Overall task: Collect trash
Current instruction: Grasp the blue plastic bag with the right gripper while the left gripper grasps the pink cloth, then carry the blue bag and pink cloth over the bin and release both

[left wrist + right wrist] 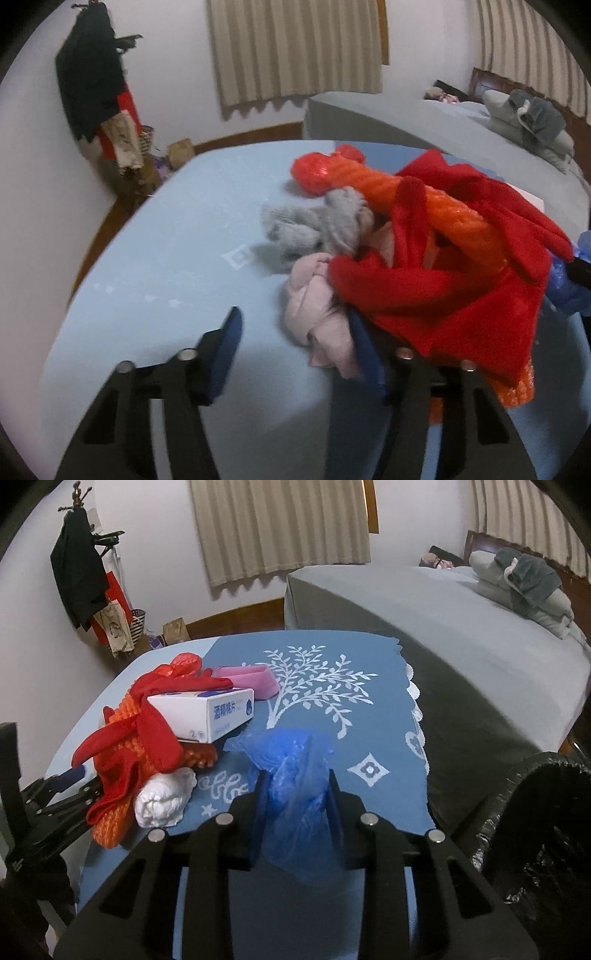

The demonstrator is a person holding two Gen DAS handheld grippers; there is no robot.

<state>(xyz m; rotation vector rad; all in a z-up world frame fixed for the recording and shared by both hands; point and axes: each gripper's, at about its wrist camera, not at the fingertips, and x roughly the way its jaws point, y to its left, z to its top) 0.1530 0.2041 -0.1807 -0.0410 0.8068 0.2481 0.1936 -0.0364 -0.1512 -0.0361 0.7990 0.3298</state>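
On the blue-clothed table (369, 716) my right gripper (295, 786) is shut on a crumpled blue plastic bag (291, 753), which bulges out above and below the pads. Left of it lies a heap: red cloth (122, 775), orange mesh (110, 827), a white box (207, 712), a white paper wad (162, 801) and a pink item (255, 679). My left gripper (295, 321) stands open at the near side of that heap. A pink cloth (317, 325) lies against its right finger (364, 343), and its left finger (225, 354) touches nothing. Grey knitwear (317, 225) and red cloth (443, 291) lie beyond.
A bin lined with a black bag (539, 834) stands at the table's right edge. A grey-covered bed (443, 627) with folded bedding lies behind the table. A coat stand (77, 576) with clothes and bags fills the far left corner. Bare pale-blue tabletop (177, 236) spreads left of the heap.
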